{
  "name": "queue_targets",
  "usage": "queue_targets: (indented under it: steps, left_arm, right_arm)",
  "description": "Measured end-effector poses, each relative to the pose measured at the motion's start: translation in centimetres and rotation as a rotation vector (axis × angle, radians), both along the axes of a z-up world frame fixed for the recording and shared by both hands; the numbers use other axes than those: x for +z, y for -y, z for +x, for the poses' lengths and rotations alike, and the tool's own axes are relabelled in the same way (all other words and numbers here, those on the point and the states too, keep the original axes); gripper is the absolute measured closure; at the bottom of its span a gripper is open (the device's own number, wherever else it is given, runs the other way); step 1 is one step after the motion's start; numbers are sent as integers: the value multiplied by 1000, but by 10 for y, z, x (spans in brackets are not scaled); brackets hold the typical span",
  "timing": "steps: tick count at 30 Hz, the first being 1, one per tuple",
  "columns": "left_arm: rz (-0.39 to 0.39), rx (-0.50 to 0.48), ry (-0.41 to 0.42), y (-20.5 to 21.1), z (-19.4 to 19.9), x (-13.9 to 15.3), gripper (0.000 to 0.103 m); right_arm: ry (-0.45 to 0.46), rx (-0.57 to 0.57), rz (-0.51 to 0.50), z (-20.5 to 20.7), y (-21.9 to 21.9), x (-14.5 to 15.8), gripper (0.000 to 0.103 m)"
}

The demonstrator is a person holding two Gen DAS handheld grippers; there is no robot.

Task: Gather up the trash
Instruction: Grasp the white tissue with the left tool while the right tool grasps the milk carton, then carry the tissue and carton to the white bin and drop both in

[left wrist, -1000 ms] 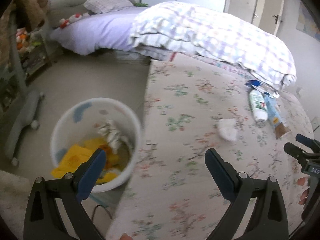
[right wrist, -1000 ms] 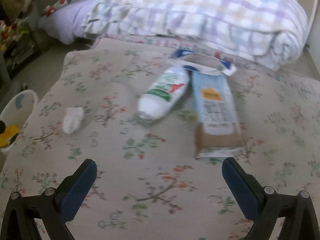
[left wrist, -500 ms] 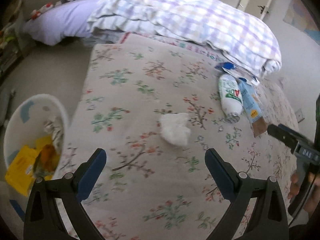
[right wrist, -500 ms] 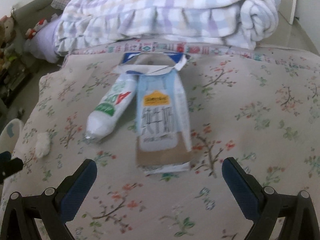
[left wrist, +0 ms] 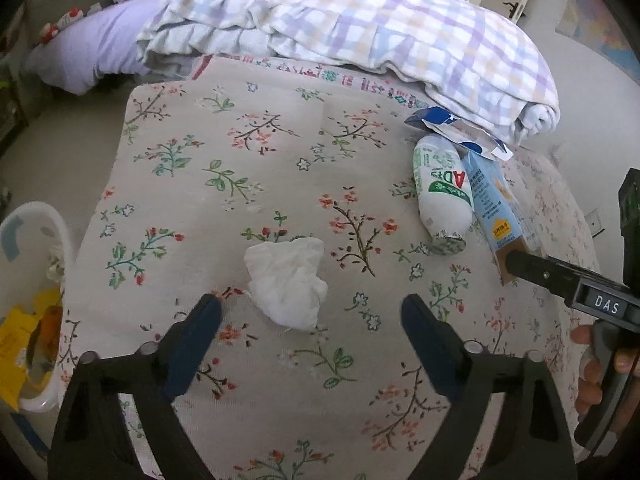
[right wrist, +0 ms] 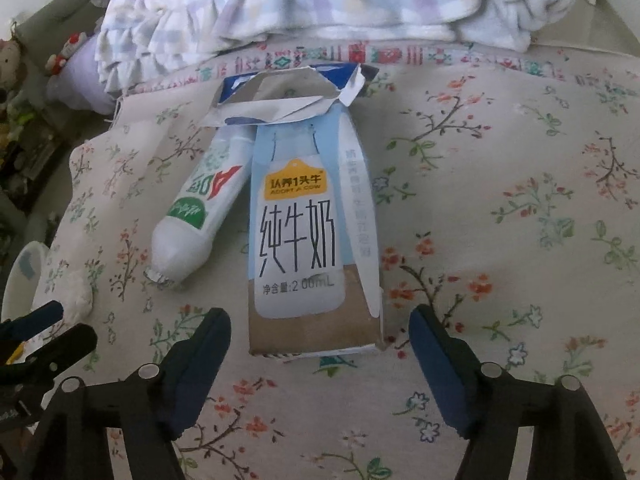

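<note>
A crumpled white tissue (left wrist: 286, 280) lies on the flowered bed cover (left wrist: 260, 184). My left gripper (left wrist: 312, 308) points down at it; the jaws are closing, the tissue sits between the blue fingertips, and neither pad touches it. A light blue milk carton (right wrist: 304, 232) with a torn-open top lies flat beside a white bottle (right wrist: 200, 208) with a green and red label. My right gripper (right wrist: 319, 320) straddles the carton's near end; its jaws are closing, pads still apart from the carton. The white trash bin (left wrist: 24, 224), holding yellow scraps, stands on the floor to the left.
A checked quilt (left wrist: 360, 28) is heaped at the back of the bed, with a purple pillow (left wrist: 96, 52) to its left. A person's hand (left wrist: 592, 364) holds the right gripper at the right edge. Soft toys (right wrist: 60, 56) sit far left.
The left view swung from the bin to the tissue and came down close to it. The right gripper moved in over the carton's near end. Both pairs of jaws have narrowed.
</note>
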State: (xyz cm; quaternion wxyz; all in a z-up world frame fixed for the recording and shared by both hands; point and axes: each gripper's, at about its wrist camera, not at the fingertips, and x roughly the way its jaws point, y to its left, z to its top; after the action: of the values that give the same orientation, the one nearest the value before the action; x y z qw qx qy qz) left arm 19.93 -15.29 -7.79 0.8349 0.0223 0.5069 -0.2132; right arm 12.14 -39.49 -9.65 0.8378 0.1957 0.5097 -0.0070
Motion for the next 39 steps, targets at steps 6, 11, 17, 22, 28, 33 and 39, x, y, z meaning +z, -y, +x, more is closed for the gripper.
queue_targets:
  steps: [6,11,17,22,28,33,39]
  left_arm:
    - [-37,8,2,-2,1,2,53]
    - [-98,-4,-12,-9,0,5,79]
    - [-131,-16,-10,-13,-7,14,80]
    - [-154,-13,-9,-19,-16,20,80]
    - [-183,2,-1,-30,-27,29,80]
    - [-202,15,7,-42,-35,35,80]
    - [-213,28,19,-58,-42,43,80]
  right_arm:
    - [0,-9,1,1,2,-1,45]
    - [14,-12,3,-5,6,5,46]
    - [41,-33,16,-18,12,22,46]
    - [60,-73,41,-34,22,37,47]
    - [84,-118,77,-56,30,54,47]
    - [100,-132,108,-71,27,65,48]
    - [121,-114,128,-79,15,78,48]
